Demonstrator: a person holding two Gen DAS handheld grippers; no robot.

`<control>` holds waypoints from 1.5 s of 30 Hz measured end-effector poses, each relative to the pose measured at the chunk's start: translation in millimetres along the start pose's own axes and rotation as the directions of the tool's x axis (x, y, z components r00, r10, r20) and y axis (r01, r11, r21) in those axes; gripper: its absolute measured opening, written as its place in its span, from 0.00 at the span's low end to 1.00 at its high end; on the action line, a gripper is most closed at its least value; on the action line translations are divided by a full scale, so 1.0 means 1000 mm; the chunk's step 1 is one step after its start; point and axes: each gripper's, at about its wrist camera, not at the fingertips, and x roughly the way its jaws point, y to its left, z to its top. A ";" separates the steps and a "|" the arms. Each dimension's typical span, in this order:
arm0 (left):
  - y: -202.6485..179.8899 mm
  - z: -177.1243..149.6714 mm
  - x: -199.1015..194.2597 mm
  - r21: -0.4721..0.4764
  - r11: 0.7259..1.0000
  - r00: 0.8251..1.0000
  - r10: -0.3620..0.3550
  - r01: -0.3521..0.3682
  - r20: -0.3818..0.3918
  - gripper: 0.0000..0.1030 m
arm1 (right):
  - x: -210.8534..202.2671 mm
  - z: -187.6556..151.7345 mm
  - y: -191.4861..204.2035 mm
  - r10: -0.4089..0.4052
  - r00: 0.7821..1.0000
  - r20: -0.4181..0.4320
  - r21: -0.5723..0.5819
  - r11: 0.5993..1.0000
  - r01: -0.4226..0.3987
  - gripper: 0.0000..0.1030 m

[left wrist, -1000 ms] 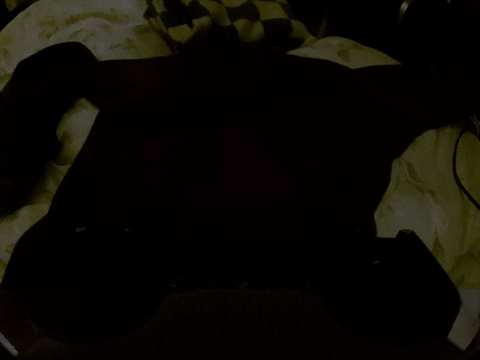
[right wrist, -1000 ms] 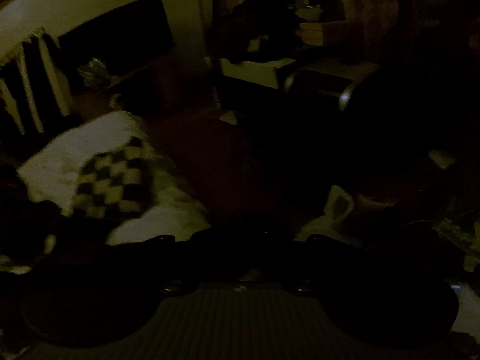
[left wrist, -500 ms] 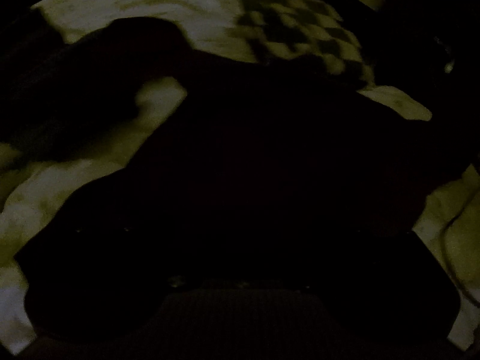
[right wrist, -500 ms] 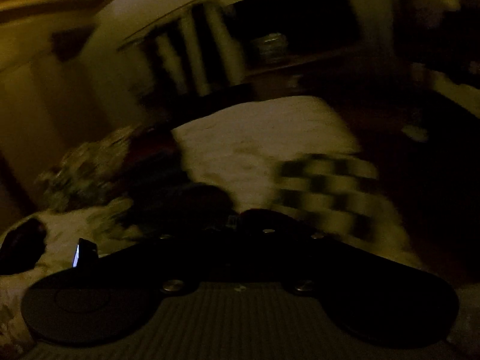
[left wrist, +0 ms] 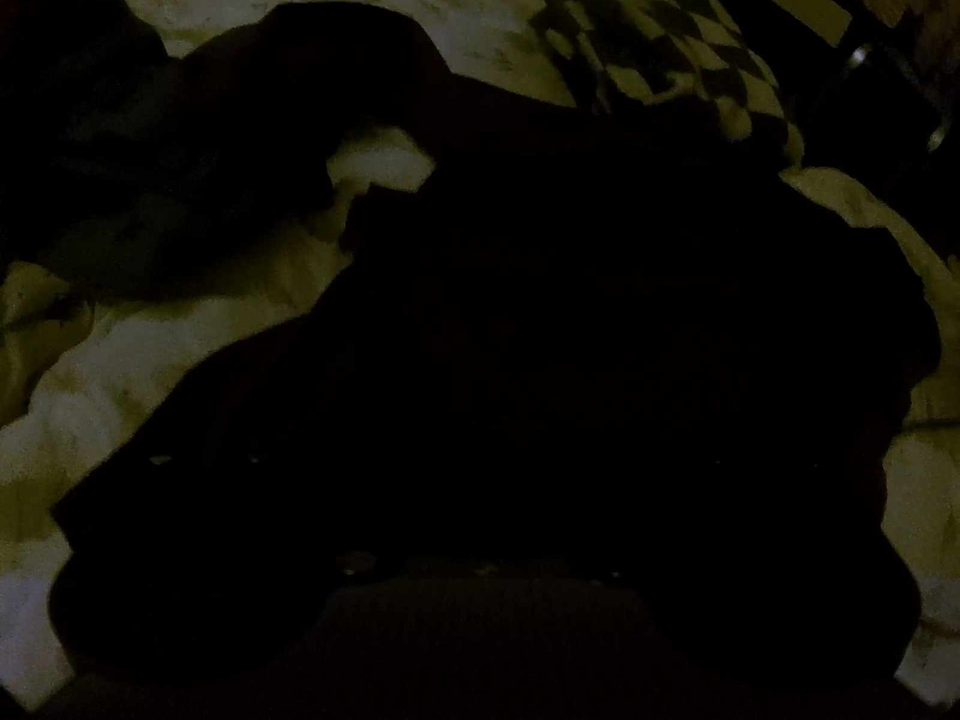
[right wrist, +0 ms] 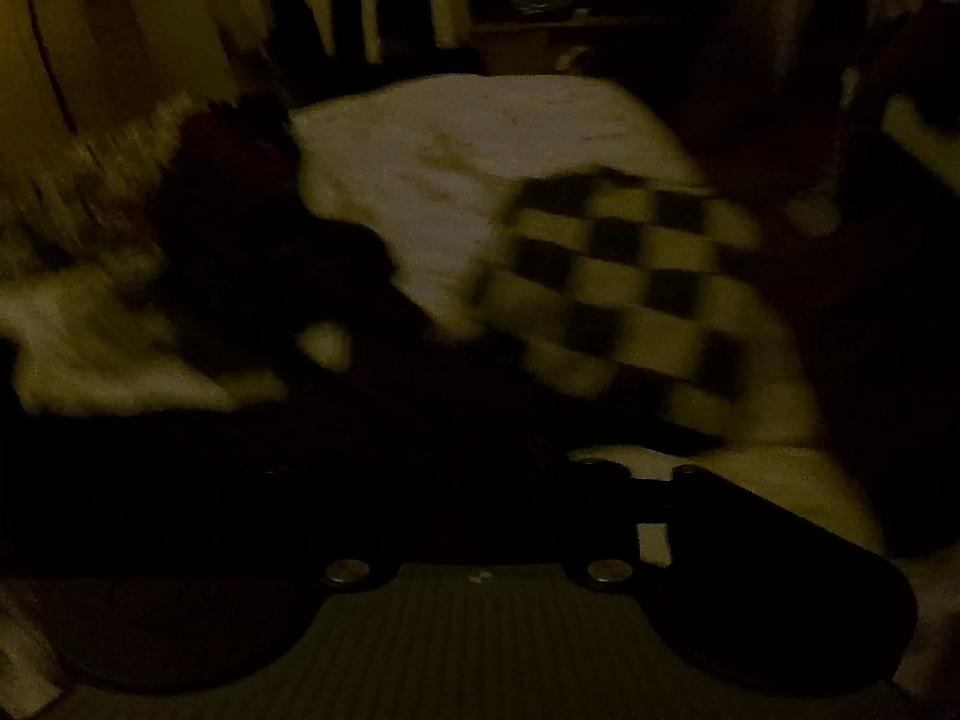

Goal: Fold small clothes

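A dark garment [left wrist: 570, 330] lies spread on the pale bedsheet [left wrist: 120, 396], with one sleeve [left wrist: 300, 90] curling up to the left. A black-and-cream checkered cloth [left wrist: 672, 42] rests beyond it at the upper right. My left gripper [left wrist: 480, 468] hangs low over the garment, its fingers lost in the dark. In the blurred right wrist view the checkered cloth [right wrist: 630, 288] sits ahead and right, with the dark garment [right wrist: 252, 252] to the left. My right gripper [right wrist: 480, 480] is opening. One finger [right wrist: 720, 498] stands far to the right, and I see nothing gripped.
A thin cable [left wrist: 924, 420] lies on the sheet at the right edge. Beyond the bed [right wrist: 456, 138] stand dark furniture [right wrist: 570, 0] and pale upright slats [right wrist: 372, 0]. A dim patterned heap [right wrist: 90, 180] lies at the bed's left.
The right wrist view swung from the room's furniture round onto the bed, and its jaws went from shut to apart. In the left view the checkered cloth slid from top centre to top right.
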 end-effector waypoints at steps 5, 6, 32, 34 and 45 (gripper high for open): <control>0.008 0.016 -0.005 -0.026 0.999 0.999 0.024 -0.023 0.046 0.96 | -0.013 -0.043 -0.016 -0.111 0.994 -0.015 -0.033 0.993 0.110 0.78; 0.013 0.022 -0.006 -0.048 0.999 0.998 0.023 -0.020 0.058 0.96 | -0.014 -0.046 -0.017 -0.060 0.998 -0.006 -0.022 0.998 0.060 0.78; 0.075 0.123 0.133 -0.008 0.997 0.996 0.081 -0.081 -0.037 0.35 | 0.064 -0.058 -0.007 0.235 0.965 -0.116 0.204 0.957 -0.208 0.73; 0.077 0.122 0.134 -0.038 0.997 0.994 0.065 -0.068 -0.083 0.01 | 0.063 -0.059 -0.008 0.233 0.966 -0.110 0.218 0.954 -0.205 0.73; 0.075 0.065 0.006 0.044 0.998 0.999 0.039 -0.040 0.037 0.01 | 0.044 -0.063 -0.019 0.207 0.977 -0.050 0.255 0.948 -0.188 0.73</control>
